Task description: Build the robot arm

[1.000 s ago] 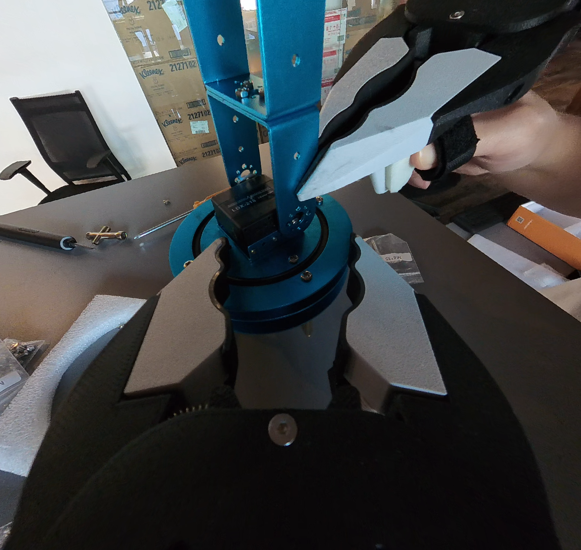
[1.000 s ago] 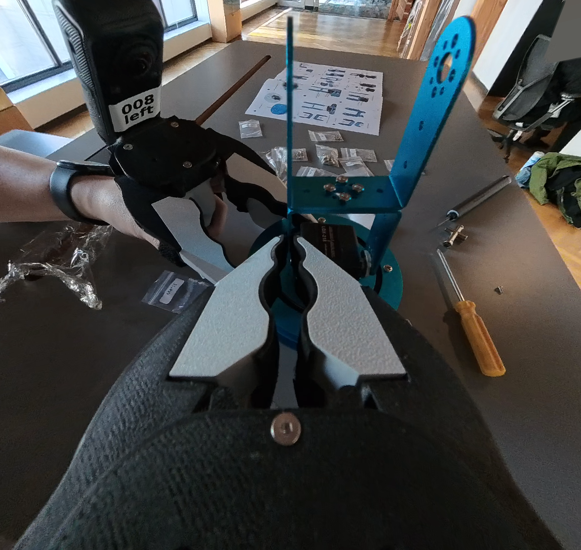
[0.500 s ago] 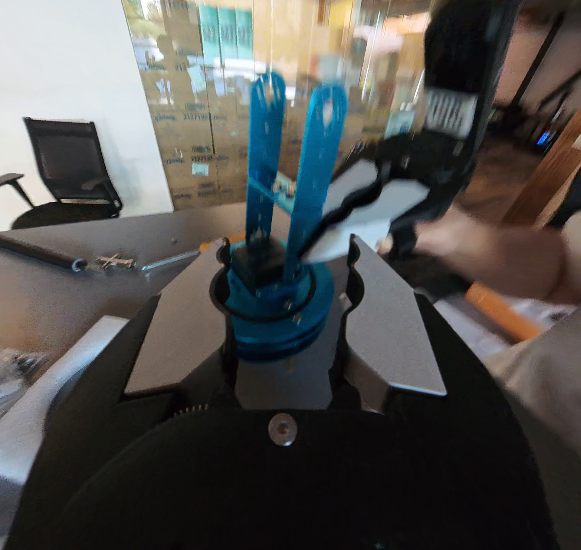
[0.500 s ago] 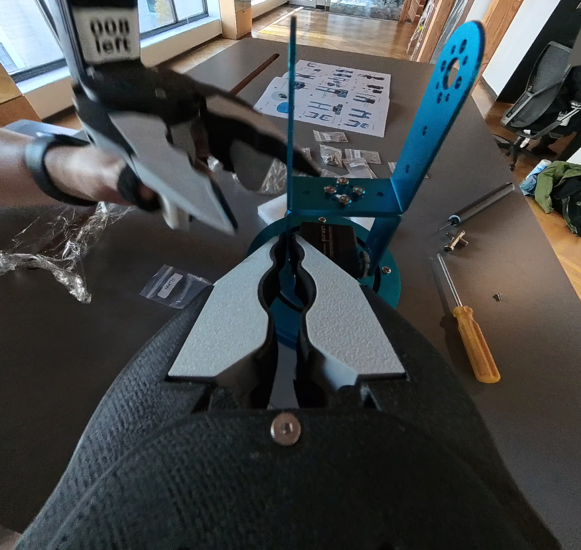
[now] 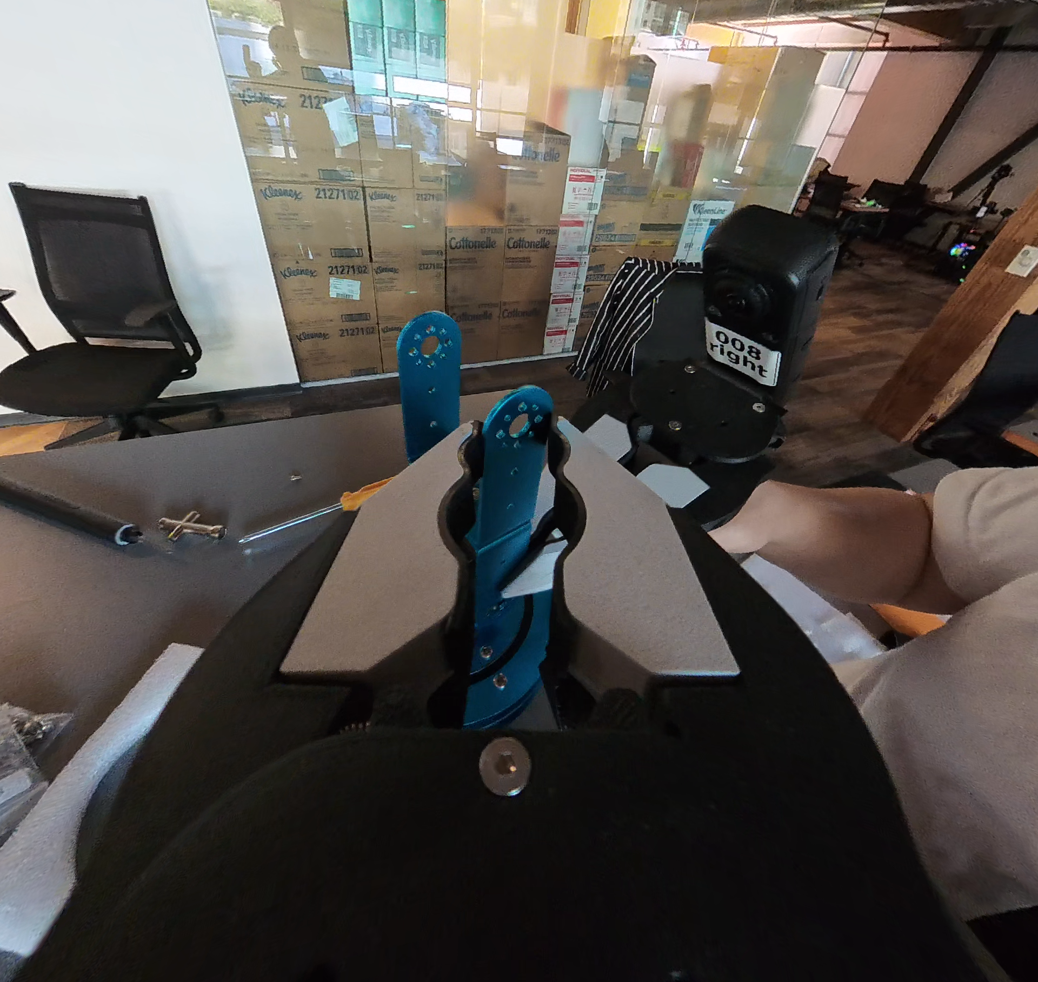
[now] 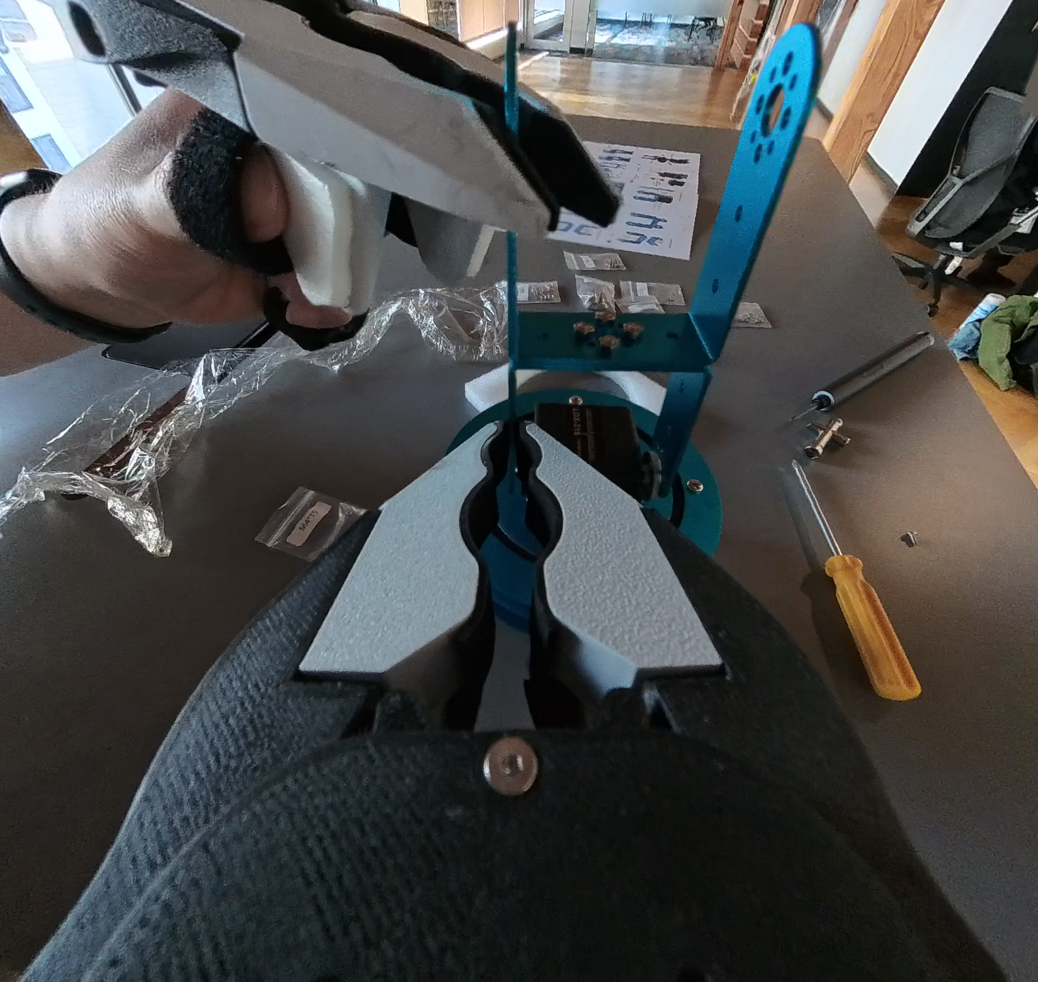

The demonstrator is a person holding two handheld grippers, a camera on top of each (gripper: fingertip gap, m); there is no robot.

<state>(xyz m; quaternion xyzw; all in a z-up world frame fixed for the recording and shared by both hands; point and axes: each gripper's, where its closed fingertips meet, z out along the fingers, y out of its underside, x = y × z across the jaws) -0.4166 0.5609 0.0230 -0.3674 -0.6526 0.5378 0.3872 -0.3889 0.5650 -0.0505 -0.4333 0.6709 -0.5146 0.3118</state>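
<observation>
Two grippers: both gripping one blue perforated metal U-bracket [image 6: 696, 331].
Right gripper [image 6: 514, 438]: jaws clamping the lower plate edge.
Left gripper [image 5: 514, 438]: jaws pinching the upper arm.

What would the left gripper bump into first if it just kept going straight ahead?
Likely the near upright of the blue bracket, already between the left gripper fingers; contact is unclear.
</observation>
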